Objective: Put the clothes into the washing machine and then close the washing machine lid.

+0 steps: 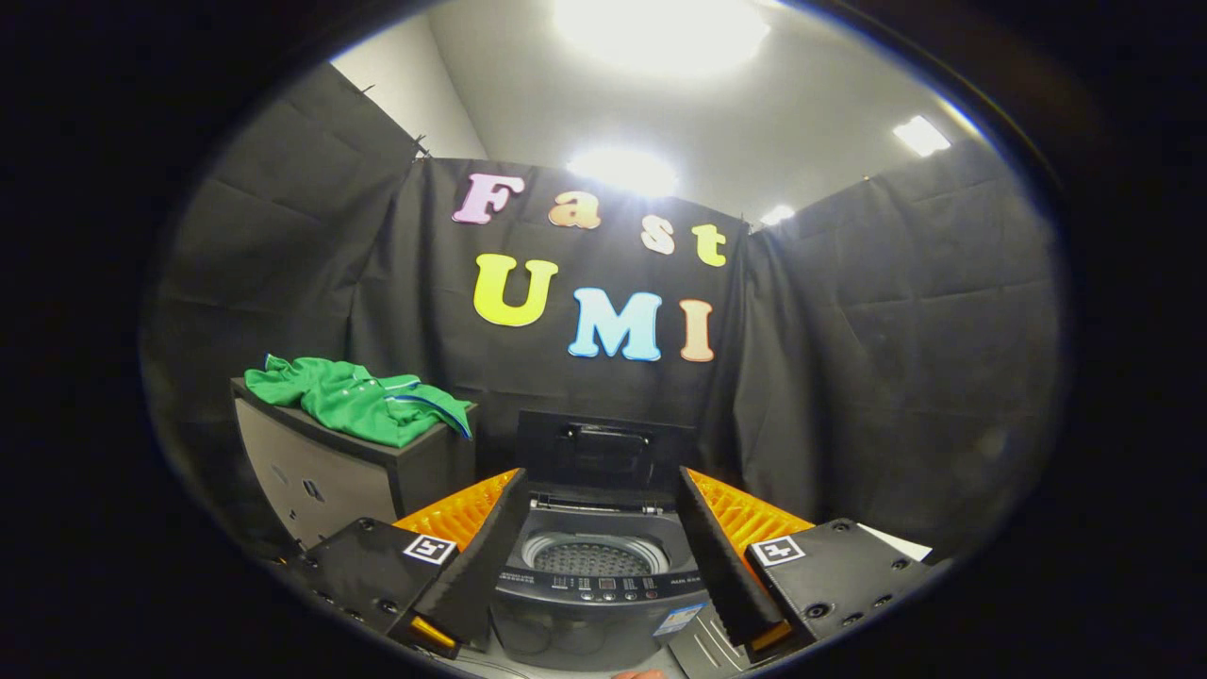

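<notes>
claw (594, 556) spread wide, empty | washing machine (596, 566) between fingers, lid (603, 453) raised | green clothes (363, 401) on dark cabinet (321, 471), 10 o'clock | risk: loose folds may slip from a shallow pinch

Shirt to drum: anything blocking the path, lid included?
Nothing visible. The lid stands raised behind the drum, whose mouth is open. The green shirt lies on the cabinet beside the washer, nothing between them. The gripper is open and holds nothing.
</notes>
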Action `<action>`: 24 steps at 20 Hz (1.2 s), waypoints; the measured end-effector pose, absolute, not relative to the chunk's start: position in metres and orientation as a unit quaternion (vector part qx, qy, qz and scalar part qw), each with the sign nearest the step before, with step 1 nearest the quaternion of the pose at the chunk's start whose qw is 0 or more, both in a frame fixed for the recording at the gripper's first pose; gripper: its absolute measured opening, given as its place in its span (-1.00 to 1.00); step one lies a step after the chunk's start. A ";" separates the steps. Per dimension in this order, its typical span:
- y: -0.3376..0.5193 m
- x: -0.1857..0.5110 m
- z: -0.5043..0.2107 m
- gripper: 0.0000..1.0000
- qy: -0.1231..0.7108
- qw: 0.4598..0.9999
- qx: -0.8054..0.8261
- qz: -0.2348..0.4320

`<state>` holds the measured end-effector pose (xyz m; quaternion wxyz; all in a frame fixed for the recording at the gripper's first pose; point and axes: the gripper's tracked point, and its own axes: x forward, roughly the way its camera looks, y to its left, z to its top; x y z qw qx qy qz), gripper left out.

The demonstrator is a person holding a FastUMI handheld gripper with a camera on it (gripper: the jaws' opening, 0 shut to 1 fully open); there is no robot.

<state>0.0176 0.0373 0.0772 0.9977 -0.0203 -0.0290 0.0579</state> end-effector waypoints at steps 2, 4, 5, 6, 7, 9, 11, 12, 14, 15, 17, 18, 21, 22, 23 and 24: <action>0.048 0.024 0.101 0.95 -0.038 0.996 -0.010 0.077; 0.063 0.031 0.123 0.95 -0.039 0.994 0.011 0.098; 0.074 0.037 0.129 0.95 -0.031 0.993 0.023 0.114; 0.086 0.044 0.136 0.95 -0.022 0.991 0.036 0.127; 0.095 0.051 0.146 0.95 -0.021 0.989 0.046 0.136; 0.110 0.066 0.171 0.94 -0.020 0.987 0.063 0.147; 0.125 0.083 0.185 0.94 -0.007 0.986 0.079 0.148; 0.134 0.093 0.184 0.94 0.014 0.986 0.082 0.144; 0.153 0.108 0.181 0.93 0.061 0.985 0.076 0.145; 0.163 0.116 0.182 0.93 0.078 0.984 0.075 0.144; 0.187 0.128 0.184 0.92 0.105 0.980 0.076 0.153; 0.200 0.133 0.184 0.92 0.118 0.977 0.078 0.160; 0.245 0.144 0.182 0.91 0.161 0.965 0.085 0.187; 0.261 0.148 0.183 0.91 0.171 0.961 0.087 0.197; 0.275 0.152 0.184 0.91 0.179 0.959 0.088 0.204; 0.287 0.156 0.185 0.91 0.185 0.956 0.085 0.209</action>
